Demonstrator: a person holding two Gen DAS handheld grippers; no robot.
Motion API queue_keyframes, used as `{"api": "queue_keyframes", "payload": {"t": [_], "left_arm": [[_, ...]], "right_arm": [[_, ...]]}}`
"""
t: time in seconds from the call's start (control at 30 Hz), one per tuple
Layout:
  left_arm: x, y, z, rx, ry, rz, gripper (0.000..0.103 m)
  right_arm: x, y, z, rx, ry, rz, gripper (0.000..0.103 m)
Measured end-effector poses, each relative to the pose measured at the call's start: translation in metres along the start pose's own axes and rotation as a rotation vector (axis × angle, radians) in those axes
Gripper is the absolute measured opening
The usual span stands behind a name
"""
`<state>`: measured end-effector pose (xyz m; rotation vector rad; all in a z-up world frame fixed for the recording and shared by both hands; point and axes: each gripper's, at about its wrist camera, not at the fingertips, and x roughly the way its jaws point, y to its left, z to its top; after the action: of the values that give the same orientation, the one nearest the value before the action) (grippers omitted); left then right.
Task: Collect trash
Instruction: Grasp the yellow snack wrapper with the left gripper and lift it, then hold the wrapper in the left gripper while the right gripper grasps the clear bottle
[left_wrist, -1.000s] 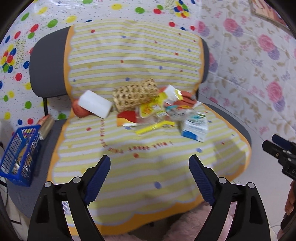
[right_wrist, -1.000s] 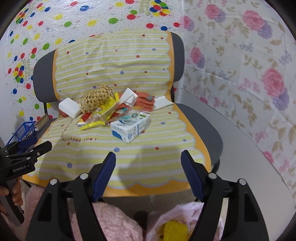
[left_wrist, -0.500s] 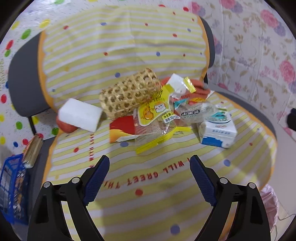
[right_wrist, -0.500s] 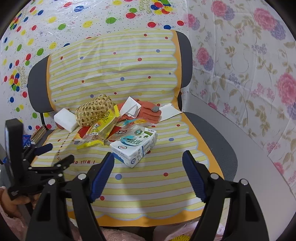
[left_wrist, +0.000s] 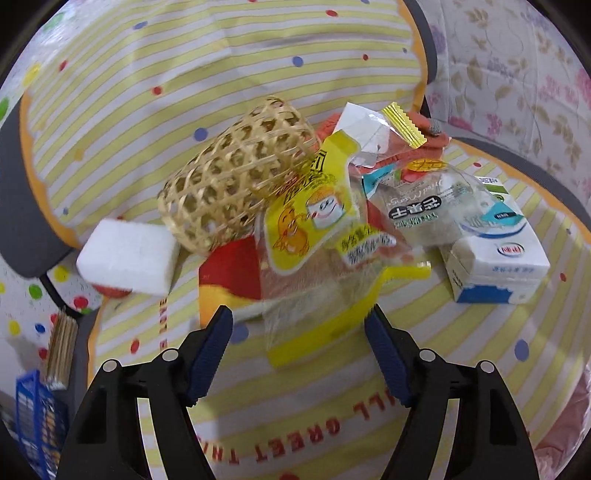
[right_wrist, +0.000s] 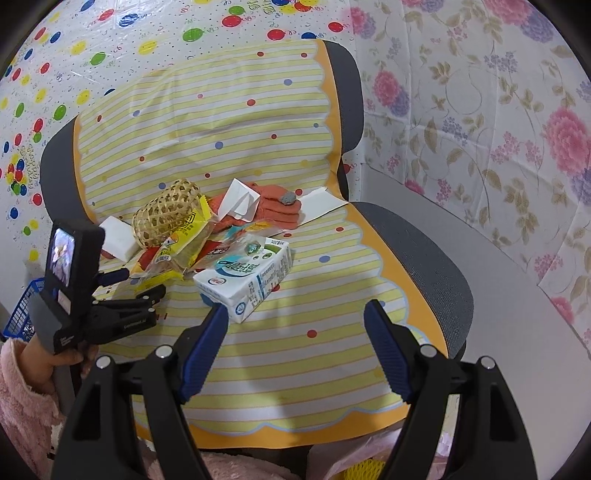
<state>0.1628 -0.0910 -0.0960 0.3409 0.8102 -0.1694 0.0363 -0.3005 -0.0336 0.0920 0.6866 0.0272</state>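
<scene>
A pile of trash lies on the striped chair seat (left_wrist: 369, 424): a yellow snack wrapper (left_wrist: 314, 236), a clear wrapper (left_wrist: 417, 206), a red wrapper (left_wrist: 227, 280) and a white milk carton (left_wrist: 498, 258). My left gripper (left_wrist: 299, 332) is open, its jaws on either side of the yellow wrapper's near end, close above the seat. In the right wrist view the wrapper pile (right_wrist: 177, 251) and the carton (right_wrist: 247, 277) lie ahead. My right gripper (right_wrist: 295, 328) is open and empty, just short of the carton. The left gripper (right_wrist: 129, 288) shows there at the left.
A woven bamboo basket (left_wrist: 236, 177), a white foam block (left_wrist: 127, 254) and folded orange cloth (right_wrist: 277, 210) lie behind the pile. A blue plastic basket (left_wrist: 37, 424) stands left of the chair. A pink bag (right_wrist: 369, 458) lies below the seat's front edge. Patterned walls stand behind.
My left gripper has moved forward and down to the wrapper pile, staying open. My right gripper has moved forward toward the carton, open.
</scene>
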Motion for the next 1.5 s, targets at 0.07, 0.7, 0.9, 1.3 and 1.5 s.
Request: {"api": "queue_keyframes", "payload": {"t": [0.07,0.7,0.9,1.3,1.5], "left_arm": [[0.001,-0.002,0.005,0.023,-0.004,0.007,0.062],[-0.173,0.06,-0.049,-0.298,-0.337,-0.281,0.004],[-0.185,0.066,-0.069,-0.349,-0.343,-0.209,0.004],[-0.149,0.087,-0.076,-0.409,-0.279,-0.17,0.004],[-0.129,0.092,-0.07,-0.413,-0.257,-0.161,0.004]], "right_arm": [[-0.004,0.001,-0.001,-0.005,-0.004,0.0,0.075],[-0.03,0.019,-0.015,-0.027,-0.01,0.011,0.075],[-0.028,0.028,-0.014,-0.046,-0.014,0.022,0.075],[0.042,0.056,0.019,-0.062,0.015,0.095,0.05],[0.09,0.051,0.032,0.038,0.077,0.151,0.054]]}}
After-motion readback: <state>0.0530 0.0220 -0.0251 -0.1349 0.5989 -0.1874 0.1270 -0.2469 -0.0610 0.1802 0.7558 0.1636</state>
